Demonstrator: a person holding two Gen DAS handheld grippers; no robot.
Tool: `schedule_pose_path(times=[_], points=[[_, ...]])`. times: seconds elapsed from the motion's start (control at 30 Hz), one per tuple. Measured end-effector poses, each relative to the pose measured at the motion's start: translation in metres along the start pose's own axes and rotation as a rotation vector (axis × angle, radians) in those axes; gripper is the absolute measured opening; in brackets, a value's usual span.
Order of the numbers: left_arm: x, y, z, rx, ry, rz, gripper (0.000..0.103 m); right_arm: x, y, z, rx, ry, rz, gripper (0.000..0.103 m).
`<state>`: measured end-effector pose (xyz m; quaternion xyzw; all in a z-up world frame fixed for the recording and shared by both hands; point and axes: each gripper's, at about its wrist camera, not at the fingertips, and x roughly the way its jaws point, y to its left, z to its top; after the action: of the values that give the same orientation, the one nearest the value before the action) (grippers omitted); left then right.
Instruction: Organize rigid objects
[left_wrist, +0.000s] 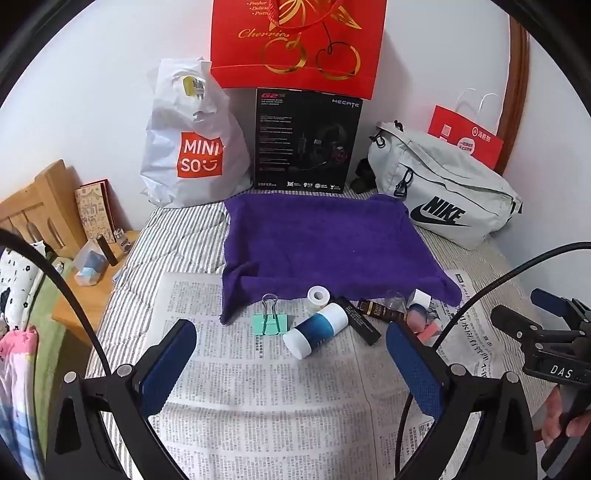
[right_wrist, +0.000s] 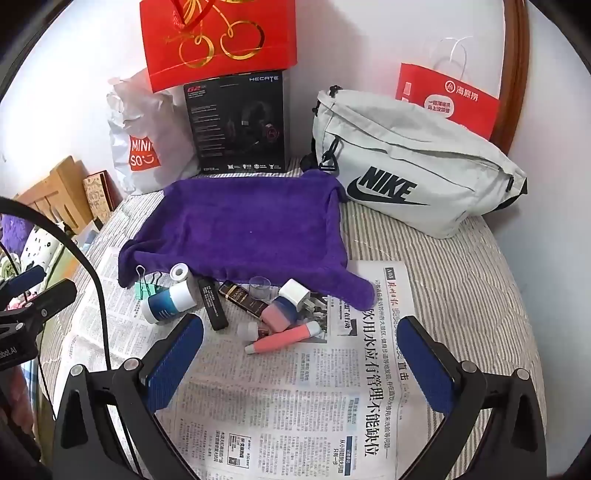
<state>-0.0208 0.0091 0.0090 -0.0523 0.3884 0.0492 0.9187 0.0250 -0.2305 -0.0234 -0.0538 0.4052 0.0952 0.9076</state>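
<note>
Left claw (left_wrist: 291, 354) gaped apart, empty; the green binder clip (left_wrist: 270, 324) lay at its 11 o'clock, the blue-white bottle (left_wrist: 317, 329) at 12. Right claw (right_wrist: 303, 345) likewise stood apart, the pink tube (right_wrist: 282, 338) just at 11, on the newspaper (right_wrist: 295, 406).

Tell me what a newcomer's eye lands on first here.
The purple towel spread mid-bed grabs attention first, with a jumble of small things along its near edge on the newspaper: a blue-and-white bottle, a green binder clip, a pink tube. Behind it, the red cherry gift bag sits atop the black headset box, and both tools are open.
</note>
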Motion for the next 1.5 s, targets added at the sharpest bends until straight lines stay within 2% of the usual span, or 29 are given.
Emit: schedule_pose_path(times=[0.4,1.5], points=[[-0.003,0.002,-0.003,0.000,-0.001,0.007,0.103,-0.011,0.003,0.000,0.002,-0.028,0.010,0.103],[-0.010,-0.006,-0.005,0.017,0.000,0.006,0.103,-0.016,0.000,-0.003,0.017,-0.027,0.011,0.103]])
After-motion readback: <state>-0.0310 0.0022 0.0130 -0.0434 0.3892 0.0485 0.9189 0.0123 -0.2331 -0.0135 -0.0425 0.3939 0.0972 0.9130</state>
